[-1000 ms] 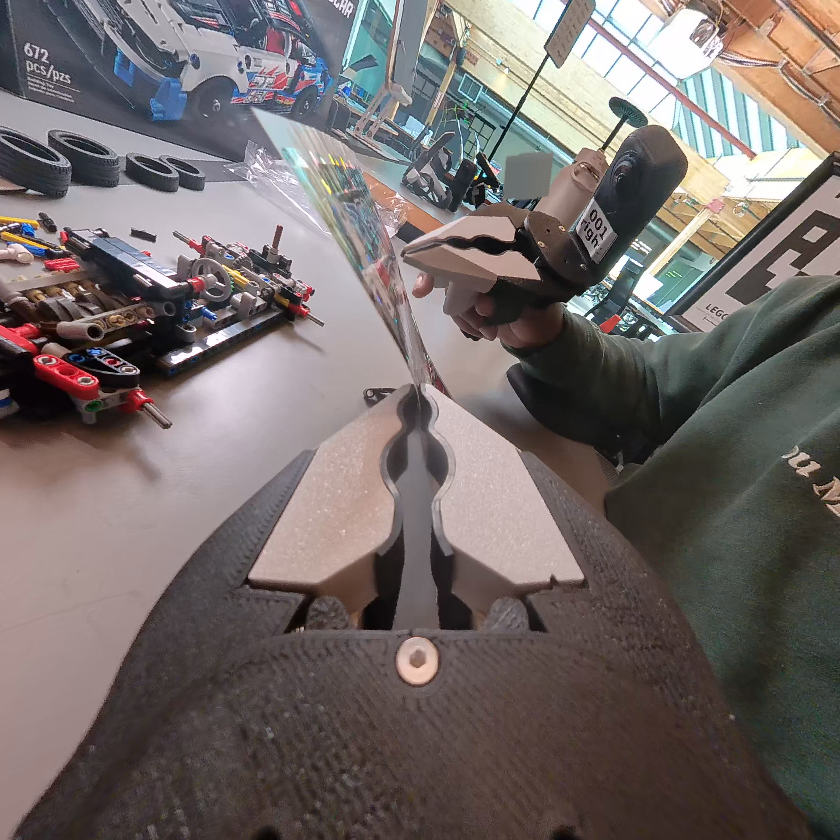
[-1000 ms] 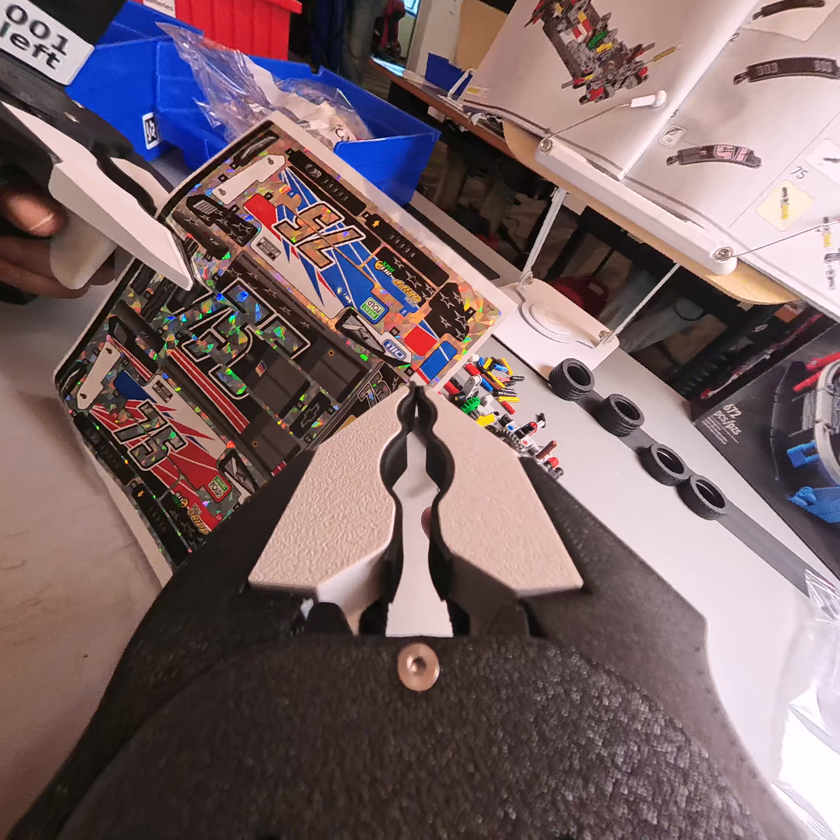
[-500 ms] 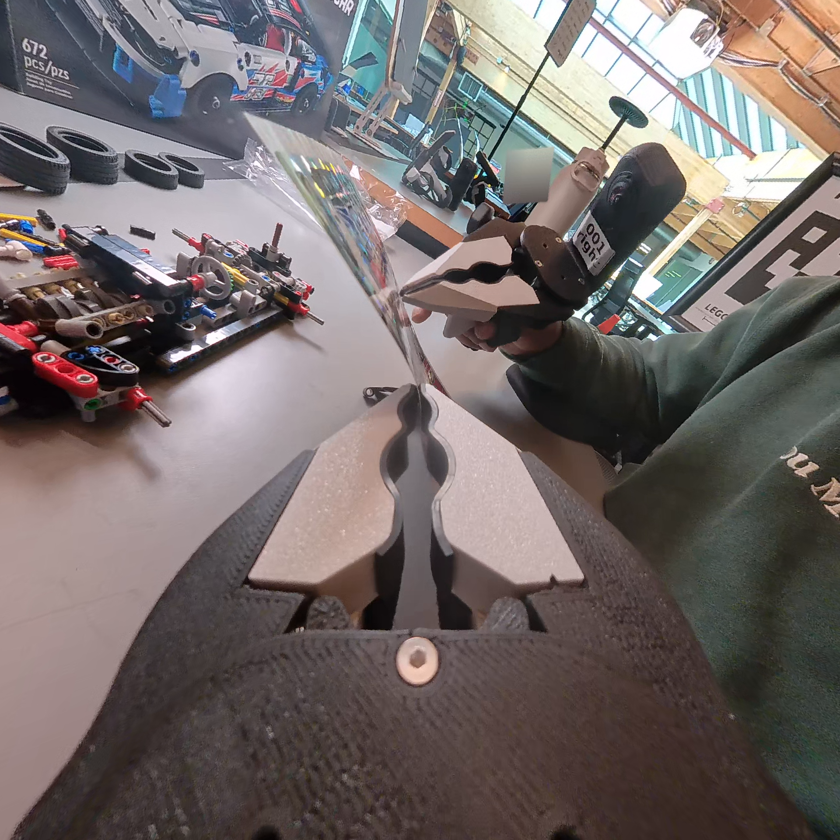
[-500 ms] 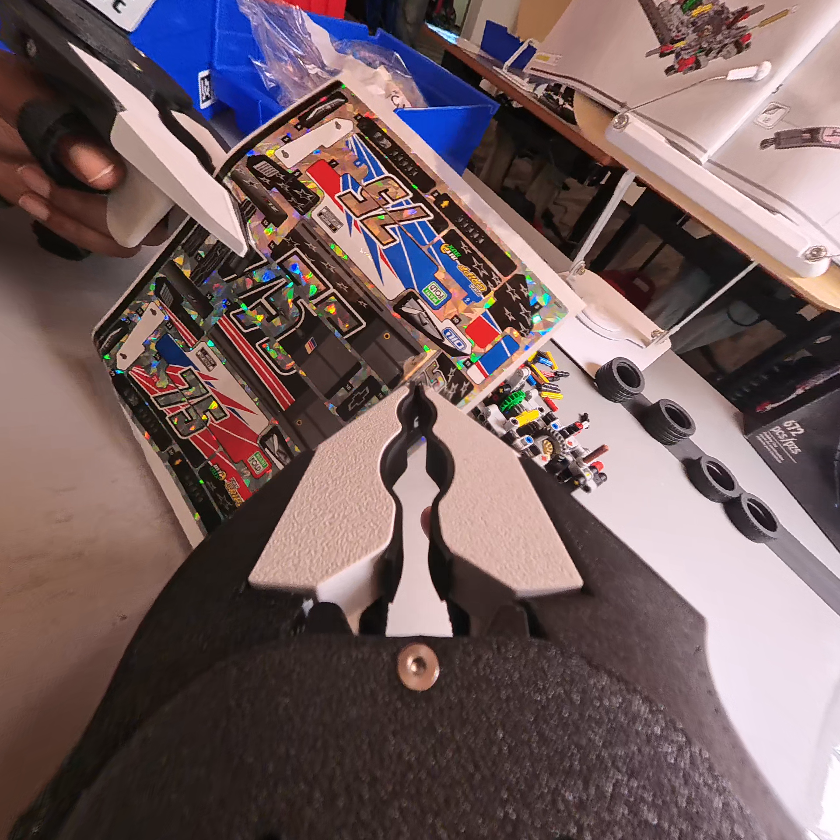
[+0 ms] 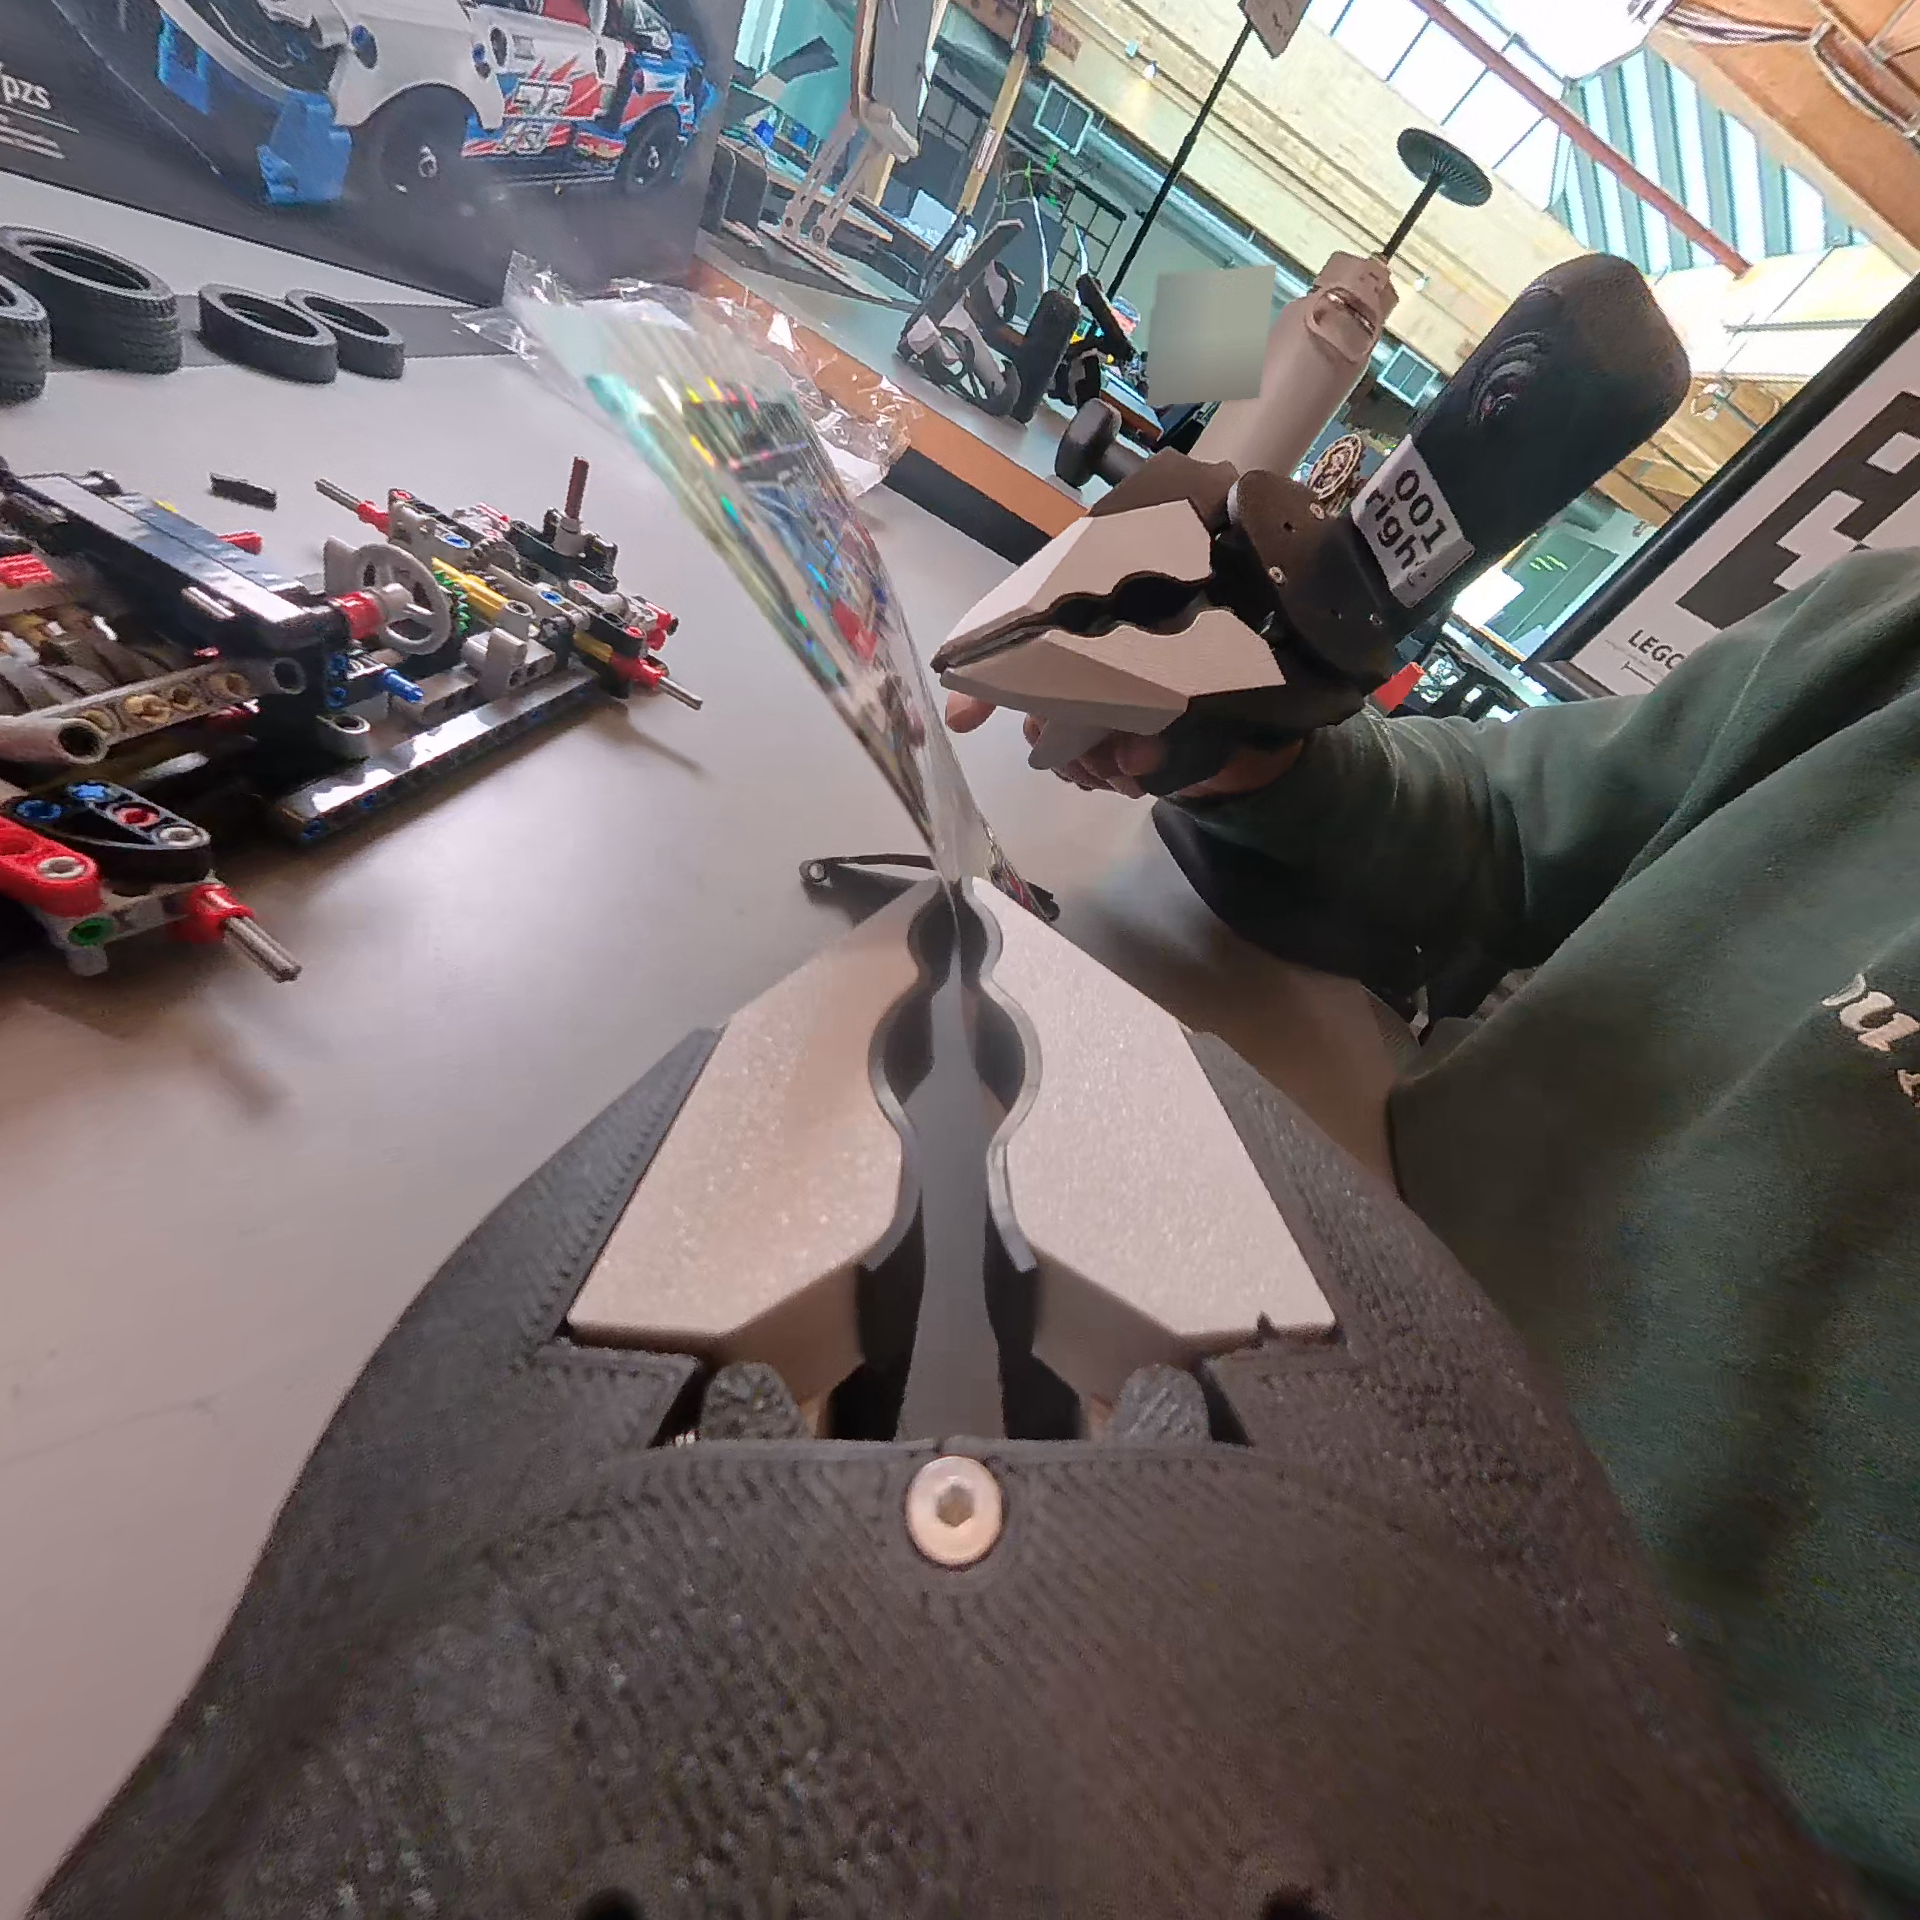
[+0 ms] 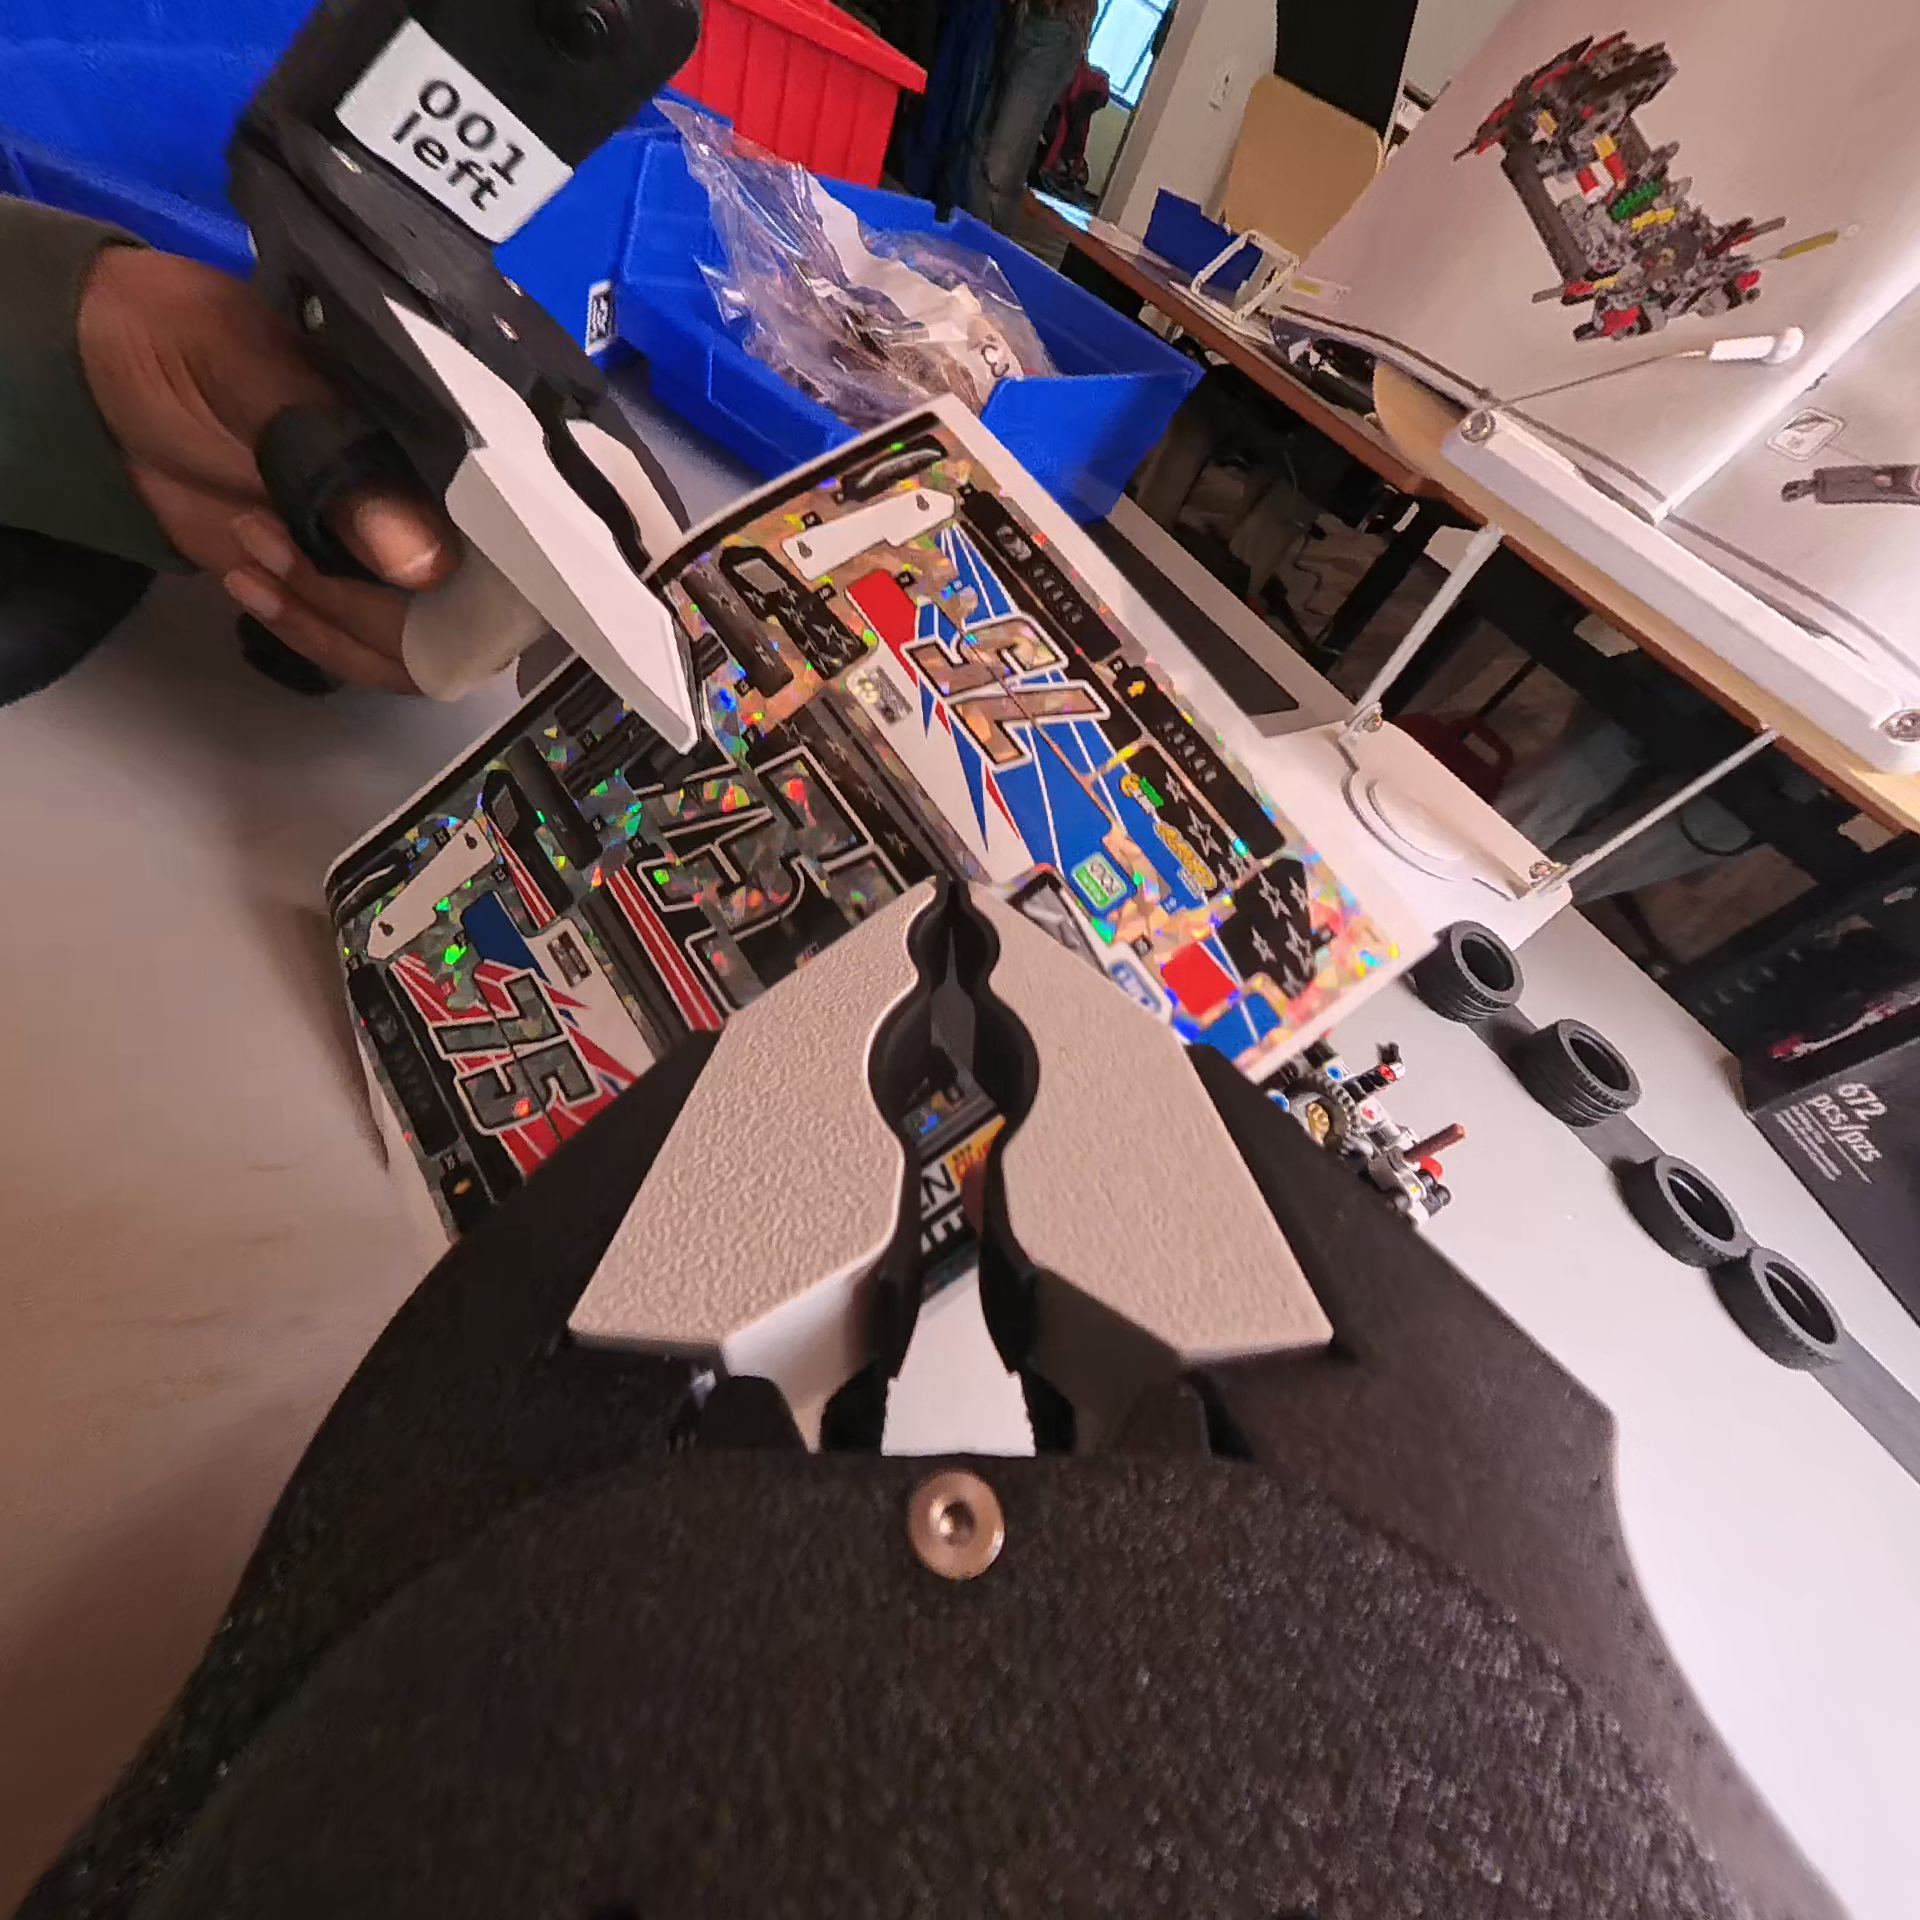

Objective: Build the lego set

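A holographic sticker sheet (image 6: 1039,727) is held up on edge above the table; in the left wrist view it shows edge-on (image 5: 790,540). My left gripper (image 5: 948,899) is shut on the sheet's edge, and it also shows in the right wrist view (image 6: 665,717) at the sheet's upper left. My right gripper (image 6: 951,899) has its tips closed against the printed face of the sheet. In the left wrist view the right gripper (image 5: 945,665) touches the sheet from the right. I cannot tell whether it pinches a sticker.
A partly built chassis (image 5: 416,623) lies on the grey table to the left, with loose pieces beside it. Black tyres (image 6: 1579,1070) lie by the set's box (image 6: 1849,1122). A blue bin (image 6: 1091,416) with plastic bags and an instruction booklet (image 6: 1610,260) on a stand are behind. My hands' fingertips stand some 7 cm from each other.
My right gripper has moved in and down against the sheet's face. My left gripper still holds the sheet, which has tilted and come closer.
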Motion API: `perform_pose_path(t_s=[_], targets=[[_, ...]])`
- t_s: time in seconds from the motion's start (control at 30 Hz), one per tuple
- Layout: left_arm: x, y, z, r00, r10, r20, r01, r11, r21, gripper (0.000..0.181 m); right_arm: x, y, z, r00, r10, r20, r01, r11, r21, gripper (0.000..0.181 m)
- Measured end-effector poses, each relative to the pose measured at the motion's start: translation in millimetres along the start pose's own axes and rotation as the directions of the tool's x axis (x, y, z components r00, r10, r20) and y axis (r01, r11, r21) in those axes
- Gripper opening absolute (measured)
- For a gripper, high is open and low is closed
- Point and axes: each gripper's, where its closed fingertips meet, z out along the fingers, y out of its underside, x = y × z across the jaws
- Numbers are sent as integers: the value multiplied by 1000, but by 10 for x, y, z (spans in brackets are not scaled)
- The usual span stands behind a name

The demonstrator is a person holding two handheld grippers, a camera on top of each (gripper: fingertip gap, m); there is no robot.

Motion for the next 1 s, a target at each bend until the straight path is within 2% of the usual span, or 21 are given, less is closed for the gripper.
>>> perform_pose_path(t_s=[0.47, 0.67, 1.0], targets=[[73, 37, 56, 999, 38, -12, -38, 999, -18, 0, -63, -530, 191, 1000, -26, 2, 26, 995, 93, 0], [103, 27, 52, 999, 46, -22, -46, 999, -15, 0, 26, -489, 241, 998, -33, -45, 36, 997, 65, 0], [80, -1, 24, 999, 45, -17, -45, 999, -1, 0, 216, -344, 109, 994, -44, -99, 47, 998, 28, 0]])
